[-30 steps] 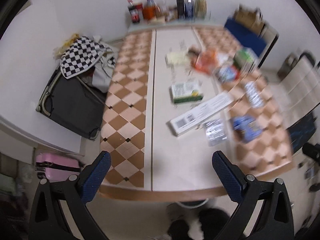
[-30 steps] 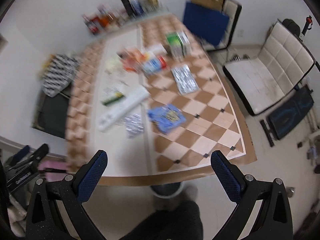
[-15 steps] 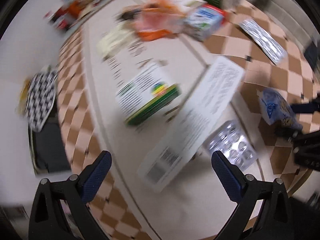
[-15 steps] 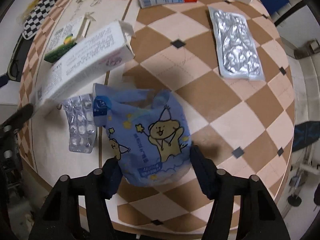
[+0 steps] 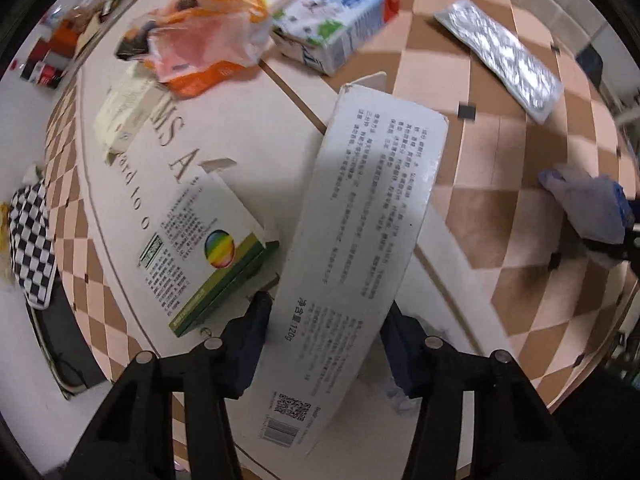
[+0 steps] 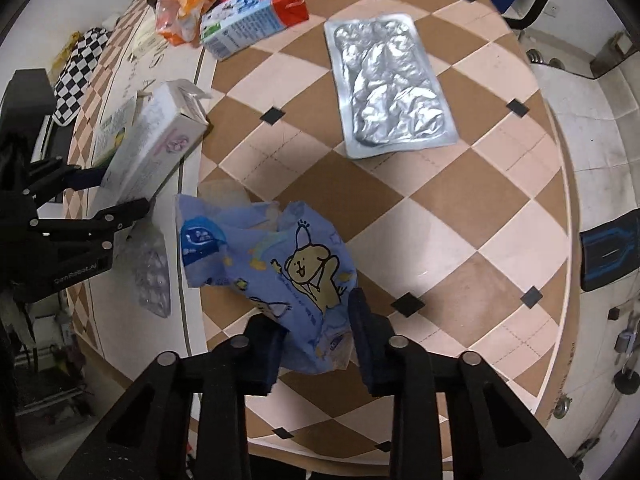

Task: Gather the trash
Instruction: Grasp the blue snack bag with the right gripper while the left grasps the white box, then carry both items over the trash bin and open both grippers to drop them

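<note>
The long white carton point(image 5: 360, 248) lies on the checkered table point(image 5: 500, 184), its near end clamped between the left gripper point(image 5: 324, 340)'s blue pads. Just left of the carton lies a green-edged box point(image 5: 208, 256). To its right, the right gripper point(image 6: 316, 344) pinches a crumpled blue cartoon wrapper point(image 6: 288, 264). Beyond the carton lie a milk carton point(image 5: 336, 28) and a foil blister sheet point(image 6: 388, 84).

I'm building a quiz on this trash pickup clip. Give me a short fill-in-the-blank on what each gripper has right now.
1. The left gripper is shut on the long ____ box.
2. The right gripper is shut on a blue wrapper printed with a cartoon ____.
3. The foil blister pack lies on the ____ part of the table.

Missing words: white; bear; checkered
</note>
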Tool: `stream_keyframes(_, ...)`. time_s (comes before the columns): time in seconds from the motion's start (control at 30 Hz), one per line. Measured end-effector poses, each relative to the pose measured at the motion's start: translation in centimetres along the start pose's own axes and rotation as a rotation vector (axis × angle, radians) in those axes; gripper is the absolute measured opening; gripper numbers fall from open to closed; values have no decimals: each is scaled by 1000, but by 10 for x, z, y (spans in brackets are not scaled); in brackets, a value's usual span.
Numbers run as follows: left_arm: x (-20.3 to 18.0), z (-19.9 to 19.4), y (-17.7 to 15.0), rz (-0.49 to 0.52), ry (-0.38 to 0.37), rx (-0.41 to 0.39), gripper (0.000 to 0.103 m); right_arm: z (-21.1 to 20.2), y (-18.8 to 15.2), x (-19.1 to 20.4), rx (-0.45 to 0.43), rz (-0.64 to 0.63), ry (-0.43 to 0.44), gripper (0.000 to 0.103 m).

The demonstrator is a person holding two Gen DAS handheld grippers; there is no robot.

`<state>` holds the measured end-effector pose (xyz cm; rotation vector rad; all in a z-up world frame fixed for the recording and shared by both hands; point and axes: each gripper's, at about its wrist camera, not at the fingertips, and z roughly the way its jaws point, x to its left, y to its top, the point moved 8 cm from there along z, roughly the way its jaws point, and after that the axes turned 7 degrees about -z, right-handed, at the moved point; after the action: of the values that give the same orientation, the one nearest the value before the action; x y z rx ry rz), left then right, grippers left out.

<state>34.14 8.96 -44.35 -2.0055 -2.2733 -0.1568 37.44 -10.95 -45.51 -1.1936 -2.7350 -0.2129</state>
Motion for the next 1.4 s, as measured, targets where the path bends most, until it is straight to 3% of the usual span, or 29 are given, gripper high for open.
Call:
stream_keyframes(0.1, 10, -11, -2, -79, 35, -17, 49, -10, -3, -4, -22, 32, 6, 15)
stream_keyframes(0.27, 28, -37, -29, -291, 31, -55, 49, -47, -25, 6, -67, 67, 20, 15)
stream_keyframes(0.37, 34, -52, -45, -406, -41, -92, 49, -62, -35, 19, -116, 88, 37, 14)
stream_keyframes(0.53, 33, -75, -104, -539, -170, -161, 49, -89, -73, 57, -187, 108, 76, 14)
stream_keyframes(0.67, -3, -101, -171, -611, -307, -178, 49, -110, -131, 86, -228, 122, 94, 14)
stream_keyframes(0.77, -25, -93, -230, -631, -377, -125, 49, -107, -190, 102, -221, 158, 115, 14)
stream_keyframes(0.9, -65, -51, -308, -654, -461, 42, 49, -76, -276, 110, -130, 221, 143, 14)
stream_keyframes(0.93, -74, -40, -321, -658, -477, 77, 49, -60, -303, 110, -86, 245, 149, 14)
stream_keyframes(1.03, -103, 13, -341, -684, -517, 170, 49, -19, -344, 104, -7, 275, 154, 14)
stream_keyframes(1.2, -142, 141, -317, -720, -545, 251, 49, 89, -375, 79, 81, 288, 134, 14)
stream_keyframes(1.3, -162, 218, -292, -717, -592, 300, 51, 173, -373, 59, 115, 280, 125, 14)
stream_keyframes(1.4, -174, 296, -267, -712, -579, 355, 51, 244, -363, 44, 135, 289, 133, 14)
